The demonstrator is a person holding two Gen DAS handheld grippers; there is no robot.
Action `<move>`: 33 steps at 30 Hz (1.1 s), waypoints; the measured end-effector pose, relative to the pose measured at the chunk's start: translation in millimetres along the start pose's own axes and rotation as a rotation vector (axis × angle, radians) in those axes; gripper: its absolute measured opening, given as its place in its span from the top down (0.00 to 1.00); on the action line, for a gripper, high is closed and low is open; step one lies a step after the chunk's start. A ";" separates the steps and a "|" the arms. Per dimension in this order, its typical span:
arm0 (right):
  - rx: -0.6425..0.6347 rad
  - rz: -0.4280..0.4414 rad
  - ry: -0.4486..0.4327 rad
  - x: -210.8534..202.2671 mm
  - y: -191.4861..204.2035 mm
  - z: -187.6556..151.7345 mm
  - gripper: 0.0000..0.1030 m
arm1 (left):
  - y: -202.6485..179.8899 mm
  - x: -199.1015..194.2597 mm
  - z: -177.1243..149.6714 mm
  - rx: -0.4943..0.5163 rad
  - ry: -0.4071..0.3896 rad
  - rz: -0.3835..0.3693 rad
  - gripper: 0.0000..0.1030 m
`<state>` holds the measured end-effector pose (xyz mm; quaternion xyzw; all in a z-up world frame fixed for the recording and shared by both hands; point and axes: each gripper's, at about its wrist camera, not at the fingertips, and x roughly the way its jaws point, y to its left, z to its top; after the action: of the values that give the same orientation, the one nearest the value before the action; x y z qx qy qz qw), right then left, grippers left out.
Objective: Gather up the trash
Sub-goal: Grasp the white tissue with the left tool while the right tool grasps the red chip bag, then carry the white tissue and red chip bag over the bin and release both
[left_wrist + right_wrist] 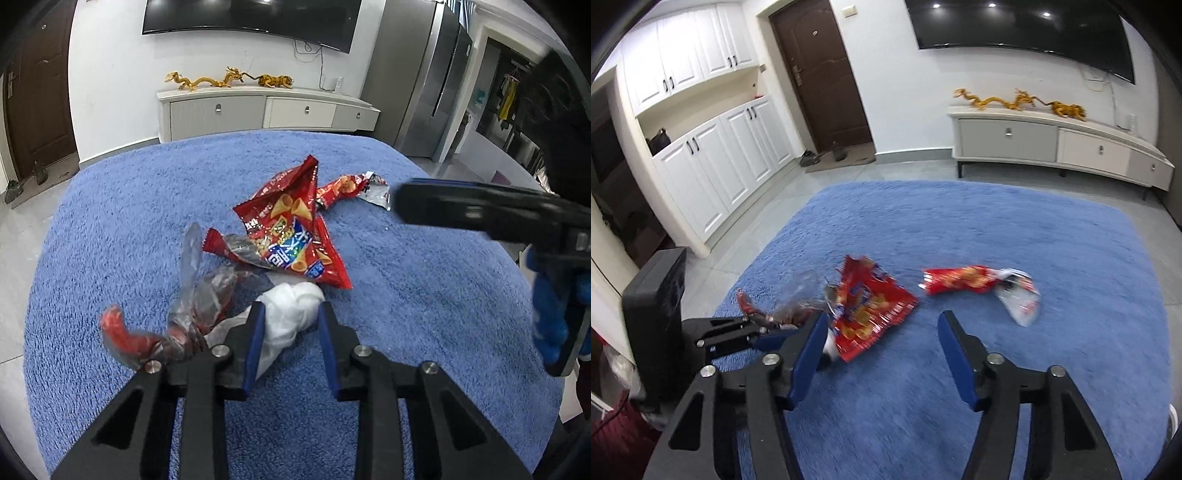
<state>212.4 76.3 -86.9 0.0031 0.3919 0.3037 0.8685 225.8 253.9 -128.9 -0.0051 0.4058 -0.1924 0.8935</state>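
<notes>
At 12 o'clock, between the left gripper pads, white tissue is bracketed lengthwise; firm contact cannot be confirmed.

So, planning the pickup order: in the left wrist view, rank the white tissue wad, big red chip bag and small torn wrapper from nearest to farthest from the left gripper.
1. White tissue wad, between the fingers.
2. Big red chip bag, just beyond.
3. Small torn wrapper, far right.

The snack bag lies mid-rug, the tissue wad before it. 1 torn wrapper lies behind it.
</notes>
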 end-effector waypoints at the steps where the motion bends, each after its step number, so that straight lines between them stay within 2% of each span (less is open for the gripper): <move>1: -0.002 0.006 0.004 6.8 3.3 2.6 0.47 | 0.4 -0.1 -0.2 -0.002 0.000 -0.003 0.74; 6: 0.002 0.021 0.032 34.5 10.8 11.1 0.57 | 8.8 -1.5 0.4 -0.022 -0.001 -0.026 0.74; 9: 0.010 0.020 0.061 54.0 10.6 15.4 0.68 | 8.3 -1.3 0.2 -0.016 0.000 -0.019 0.74; 11: 0.020 0.021 0.075 61.7 10.2 14.0 0.88 | 6.6 -1.5 0.2 -0.005 0.000 -0.007 0.74; 12: 0.023 0.020 0.079 63.6 9.5 13.4 0.90 | 5.3 -1.0 1.0 -0.002 -0.001 -0.002 0.74; 15: 0.029 0.013 0.057 51.5 7.3 8.1 0.93 | -1.9 -0.9 2.0 0.010 -0.002 0.015 0.75; 19: 0.056 0.016 -0.001 14.9 -3.1 1.6 0.93 | -11.0 -4.6 0.0 0.027 -0.019 0.036 0.80; 26: 0.105 -0.010 -0.095 -63.8 -23.0 -18.9 0.93 | -39.4 -31.5 -15.4 0.013 -0.059 -0.002 0.80; 33: 0.157 -0.048 -0.123 -119.4 -39.1 -56.4 0.93 | -74.7 -59.5 -29.4 0.009 -0.093 -0.024 0.80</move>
<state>133.7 -32.0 -54.5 0.0805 0.3606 0.2503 0.8949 143.6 209.8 -93.2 -0.0149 0.3627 -0.2043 0.9091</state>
